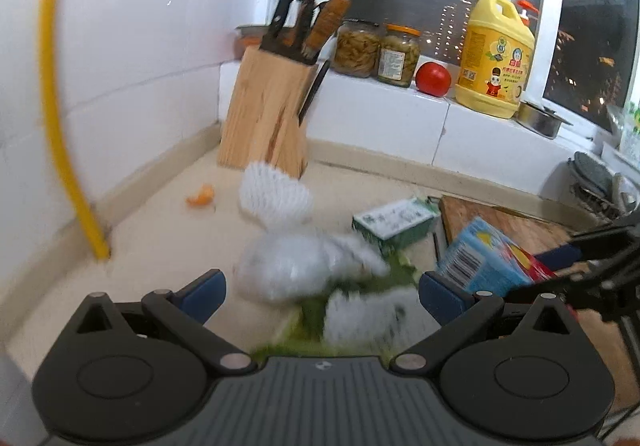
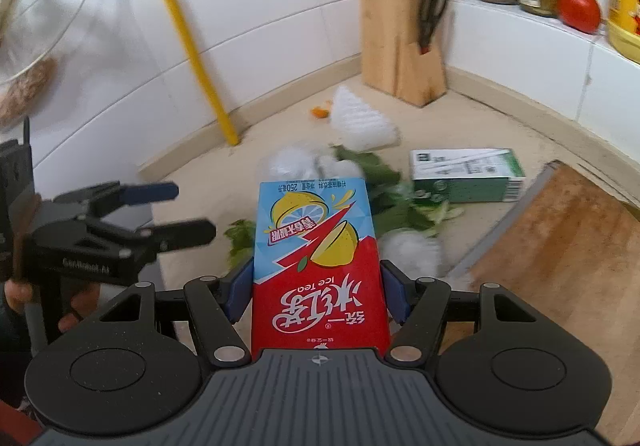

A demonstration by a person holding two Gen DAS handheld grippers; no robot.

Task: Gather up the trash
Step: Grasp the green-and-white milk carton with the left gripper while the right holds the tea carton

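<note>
Right tongs (image 2: 316,286) clamped on the ice tea carton (image 2: 316,246), lifted above the worktop (image 2: 500,126). Left tongs (image 1: 322,292) spread wide over crumpled plastic (image 1: 288,270) and green leaves (image 1: 312,316). Beyond: a green box (image 1: 394,224), white foam netting (image 1: 274,194), orange peel (image 1: 202,196), then the knife block (image 1: 266,110).

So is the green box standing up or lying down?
Lying down. The green box rests flat on its long side on the counter, between the leafy scraps and the wooden cutting board.
</note>
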